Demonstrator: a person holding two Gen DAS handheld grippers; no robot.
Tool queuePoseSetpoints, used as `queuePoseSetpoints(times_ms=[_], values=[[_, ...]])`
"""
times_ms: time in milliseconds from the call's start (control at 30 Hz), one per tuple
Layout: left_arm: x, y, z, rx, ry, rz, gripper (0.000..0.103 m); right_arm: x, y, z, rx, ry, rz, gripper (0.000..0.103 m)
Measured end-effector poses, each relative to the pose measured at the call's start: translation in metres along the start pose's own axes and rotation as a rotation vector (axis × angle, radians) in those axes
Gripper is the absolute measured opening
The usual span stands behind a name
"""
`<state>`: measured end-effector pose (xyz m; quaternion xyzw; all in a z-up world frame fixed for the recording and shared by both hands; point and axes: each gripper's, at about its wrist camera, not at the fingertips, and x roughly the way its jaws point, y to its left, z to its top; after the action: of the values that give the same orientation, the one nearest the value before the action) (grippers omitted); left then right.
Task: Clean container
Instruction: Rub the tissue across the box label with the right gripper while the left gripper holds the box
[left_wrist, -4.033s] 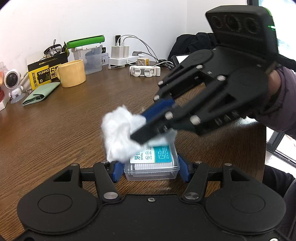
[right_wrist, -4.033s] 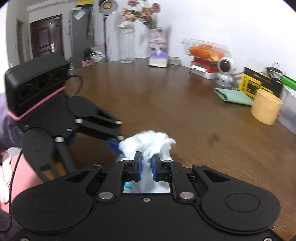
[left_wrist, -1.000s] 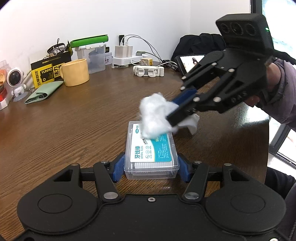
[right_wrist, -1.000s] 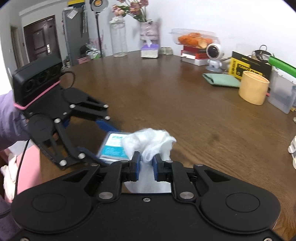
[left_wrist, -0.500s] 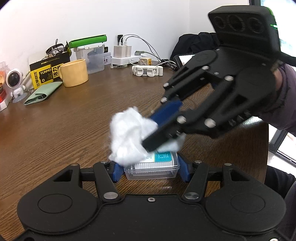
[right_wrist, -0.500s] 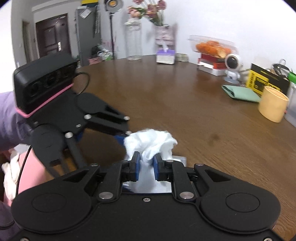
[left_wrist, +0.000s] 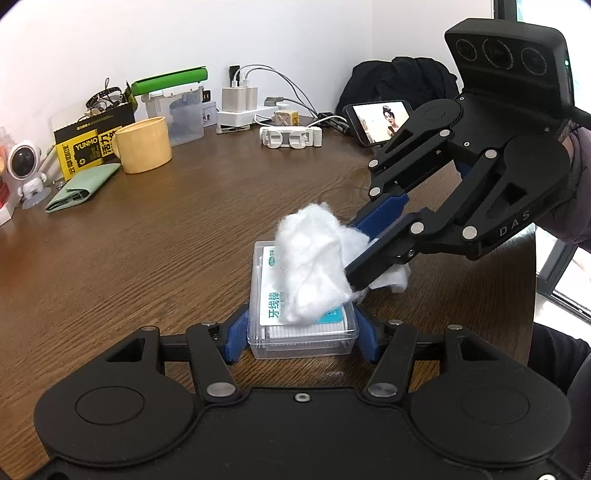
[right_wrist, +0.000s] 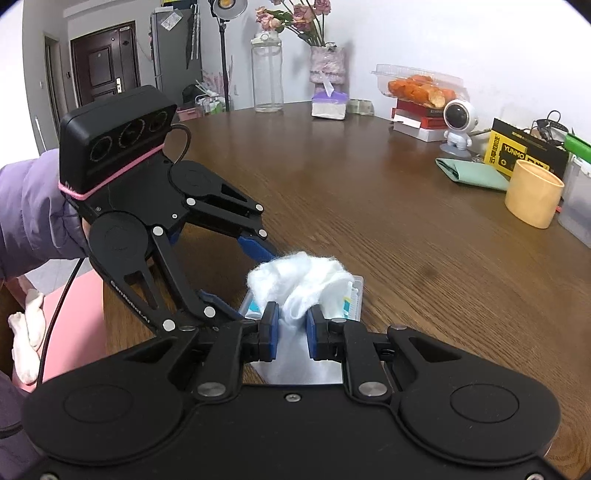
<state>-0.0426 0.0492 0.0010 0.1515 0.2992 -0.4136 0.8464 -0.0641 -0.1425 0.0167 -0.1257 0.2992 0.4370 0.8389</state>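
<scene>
A clear plastic container (left_wrist: 263, 295) with a teal-and-white label lies flat on the brown table, and my left gripper (left_wrist: 301, 330) is shut on its near end. A crumpled white tissue (left_wrist: 314, 258) rests on the lid, pinched by my right gripper (left_wrist: 354, 258), which comes in from the right. In the right wrist view the right gripper (right_wrist: 290, 326) is shut on the tissue (right_wrist: 299, 280). The container (right_wrist: 354, 295) shows just beyond it, held by the left gripper (right_wrist: 236, 280) at the left.
A yellow mug (left_wrist: 144, 149), green wallet (left_wrist: 83, 186), yellow-black box (left_wrist: 92, 147), chargers with cables (left_wrist: 251, 107) and a phone (left_wrist: 380, 120) line the table's far side. A tissue box (right_wrist: 330, 103), bottle (right_wrist: 267, 75) and robot figurine (right_wrist: 458, 127) stand farther off.
The right gripper has drawn the tissue back along the lid from the container's near end toward its middle and far end, uncovering more of the label. The left gripper and container held still.
</scene>
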Motion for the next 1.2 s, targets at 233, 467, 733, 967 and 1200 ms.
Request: queuePoseSetpoints(times_ms=[233,467,733,967,1200], values=[[0.001,0.004,-0.002,0.009,-0.010,-0.021,0.058,-0.004,-0.005,-0.004,0.006,-0.001,-0.024,0.017],[0.001,0.003,-0.003,0.012,-0.017,-0.019,0.058,-0.008,-0.013,-0.005,0.018,0.003,-0.065,0.017],[0.000,0.003,-0.003,0.014,-0.018,-0.018,0.058,0.008,-0.011,0.007,0.012,-0.010,-0.059,0.018],[0.000,0.004,-0.003,0.016,-0.019,-0.020,0.058,0.014,0.010,0.012,-0.048,0.001,0.017,0.018],[0.000,0.002,-0.003,0.015,-0.019,-0.018,0.058,-0.006,-0.004,-0.002,-0.019,0.020,-0.043,0.017]])
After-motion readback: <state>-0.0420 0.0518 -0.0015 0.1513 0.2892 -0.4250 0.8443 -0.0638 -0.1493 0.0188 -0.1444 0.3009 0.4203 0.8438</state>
